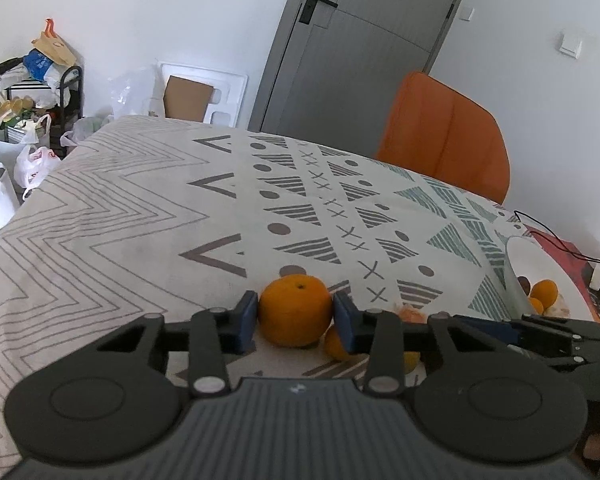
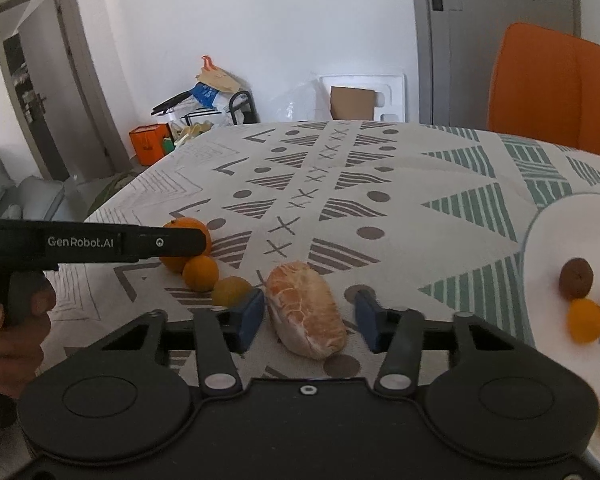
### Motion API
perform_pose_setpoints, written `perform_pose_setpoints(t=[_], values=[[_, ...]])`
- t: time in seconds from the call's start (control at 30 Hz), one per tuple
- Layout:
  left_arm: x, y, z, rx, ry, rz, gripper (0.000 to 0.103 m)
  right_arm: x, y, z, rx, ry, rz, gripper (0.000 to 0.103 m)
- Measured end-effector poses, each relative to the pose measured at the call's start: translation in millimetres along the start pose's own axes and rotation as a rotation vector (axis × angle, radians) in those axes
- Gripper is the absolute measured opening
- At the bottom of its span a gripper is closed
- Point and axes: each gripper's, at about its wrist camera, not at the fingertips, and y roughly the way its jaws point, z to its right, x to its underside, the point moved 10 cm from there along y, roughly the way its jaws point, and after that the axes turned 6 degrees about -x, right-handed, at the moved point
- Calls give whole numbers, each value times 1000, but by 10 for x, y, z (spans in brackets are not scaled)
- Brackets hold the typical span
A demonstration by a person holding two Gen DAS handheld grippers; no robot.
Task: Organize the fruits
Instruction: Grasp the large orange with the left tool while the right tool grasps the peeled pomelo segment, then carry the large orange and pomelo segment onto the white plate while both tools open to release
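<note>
With the orange gripped by the left gripper near the table's near edge, the peeled fruit is straddled by the open right gripper; closing, then carrying to the plate, is judged next.

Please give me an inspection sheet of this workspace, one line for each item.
Surface: patterned tablecloth.
Job's things: large orange between the left pads; peeled orange between the right pads; two small oranges beside; white plate holds fruit.
Clutter: bags on the floor.
Grippers: left hand-held gripper shut on large orange; right hand-held gripper open.
Cables: black cable.
Surroundings: orange chair, grey door.
</note>
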Motion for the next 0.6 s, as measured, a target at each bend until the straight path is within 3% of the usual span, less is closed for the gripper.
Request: perform_pose_setpoints(t=[0.6], values=[[-106, -269, 0, -54, 3, 41, 39, -107, -257, -50, -15, -23, 71, 35]])
